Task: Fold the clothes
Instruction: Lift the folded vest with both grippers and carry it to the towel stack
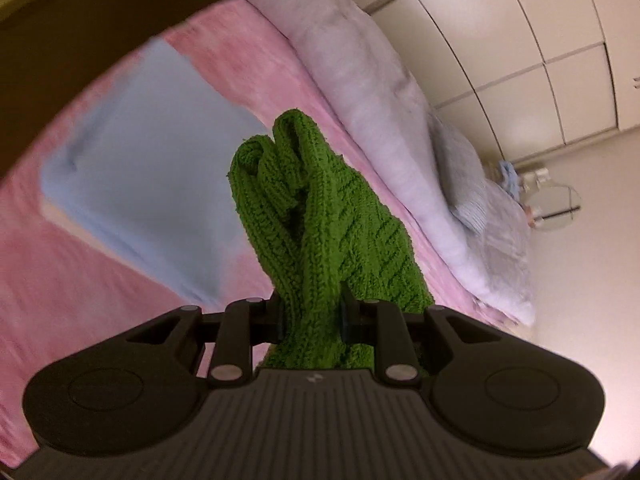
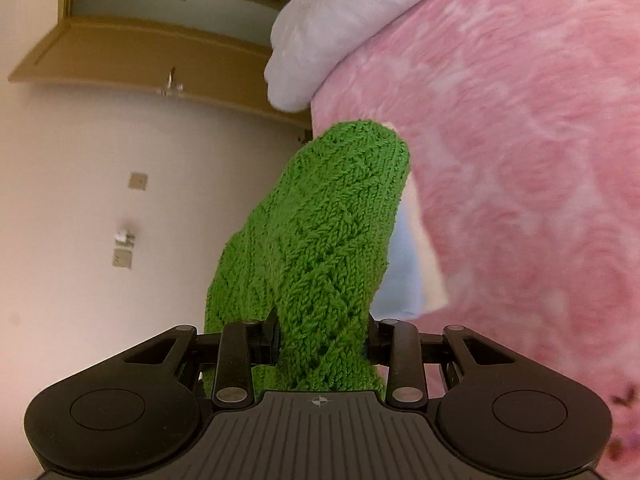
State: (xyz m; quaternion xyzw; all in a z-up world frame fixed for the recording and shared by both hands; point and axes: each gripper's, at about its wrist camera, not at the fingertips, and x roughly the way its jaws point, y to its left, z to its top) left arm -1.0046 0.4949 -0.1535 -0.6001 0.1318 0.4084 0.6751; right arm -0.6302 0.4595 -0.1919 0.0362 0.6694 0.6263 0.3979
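A green knitted garment (image 1: 320, 224) is bunched between the jaws of my left gripper (image 1: 312, 320), which is shut on it and holds it up above the pink bed cover (image 1: 256, 68). My right gripper (image 2: 322, 340) is shut on another part of the same green knit (image 2: 324, 232), which stands up in front of the camera. A folded light blue garment (image 1: 148, 168) lies flat on the pink cover behind the knit; its edge shows in the right wrist view (image 2: 404, 272).
A long pale lilac blanket roll (image 1: 372, 92) lies along the far side of the bed, also in the right wrist view (image 2: 332, 28). Cream wardrobe doors (image 1: 532, 52) stand beyond it. A wooden door frame (image 2: 132, 48) and wall are at left.
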